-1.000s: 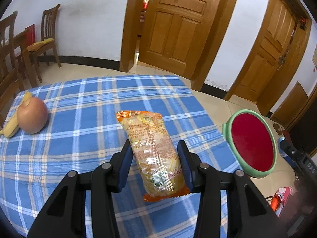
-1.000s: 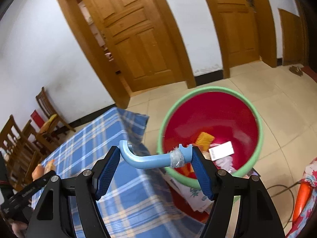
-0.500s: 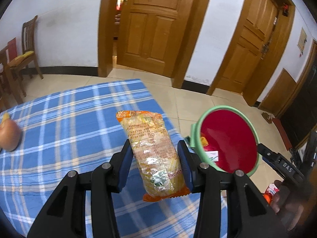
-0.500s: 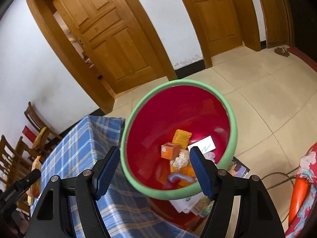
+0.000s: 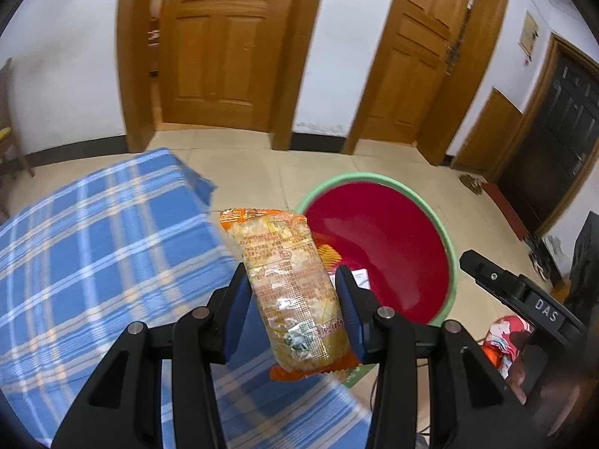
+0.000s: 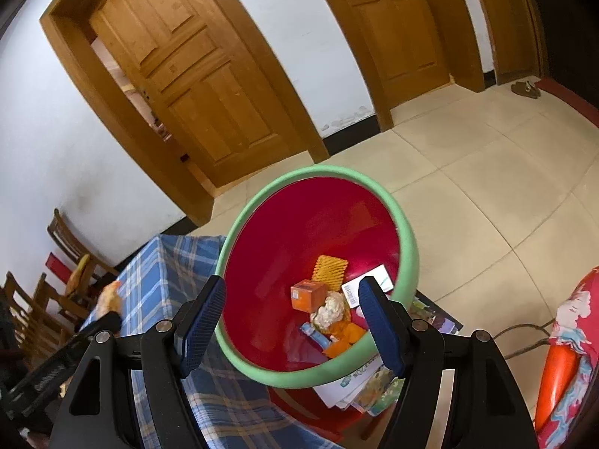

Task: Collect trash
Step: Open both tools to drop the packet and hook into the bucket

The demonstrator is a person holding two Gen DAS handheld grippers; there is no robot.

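Note:
My left gripper [image 5: 291,301] is shut on an orange-and-clear snack packet [image 5: 290,284], held upright over the table's right edge, just left of the red bin with a green rim [image 5: 447,247]. In the right wrist view my right gripper [image 6: 292,316] stands open and empty above the same bin [image 6: 410,247]. Inside the bin lie an orange box [image 6: 307,295], a yellow ribbed piece [image 6: 329,270], a white card [image 6: 368,284], a crumpled wad [image 6: 329,308] and a light-blue piece [image 6: 314,333]. The other gripper's black body [image 5: 524,293] shows at the right of the left wrist view.
The table carries a blue plaid cloth [image 5: 93,247]; its corner [image 6: 164,280] sits next to the bin. Papers and booklets [image 6: 368,385] lie under the bin. Wooden chairs [image 6: 71,258] stand at the far left. Two wooden doors [image 5: 215,45] and tiled floor [image 6: 486,194] lie beyond.
My left gripper carried the packet rightward from mid-table to the table edge beside the bin. My right gripper let go of a light-blue hooked piece, which now lies in the bin.

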